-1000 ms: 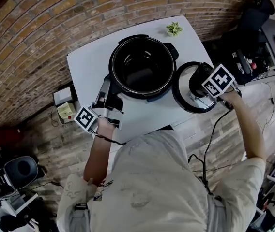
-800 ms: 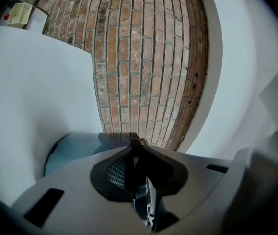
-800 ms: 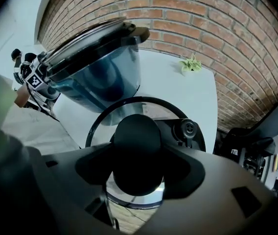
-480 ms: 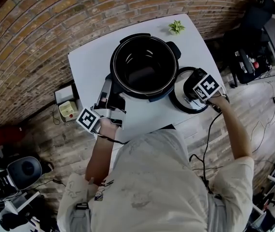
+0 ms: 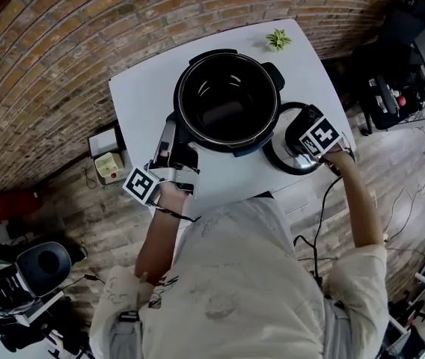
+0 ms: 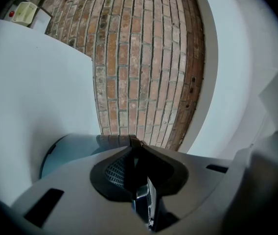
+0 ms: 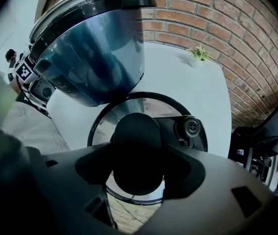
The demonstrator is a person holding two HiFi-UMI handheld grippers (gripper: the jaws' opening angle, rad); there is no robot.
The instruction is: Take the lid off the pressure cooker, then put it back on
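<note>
Your right gripper [image 7: 136,173] pinches the round black knob [image 7: 135,133] of the steel-and-black lid [image 7: 129,106]. The open dark-blue pressure cooker [image 7: 95,58] stands just left, its black side handle [image 6: 130,158] clamped by your left gripper [image 6: 138,180].

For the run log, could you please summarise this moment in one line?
cooker open; left hand-held gripper grips its side; right hand-held gripper holds lid by knob

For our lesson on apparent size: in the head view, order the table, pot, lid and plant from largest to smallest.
1. table
2. pot
3. lid
4. plant
</note>
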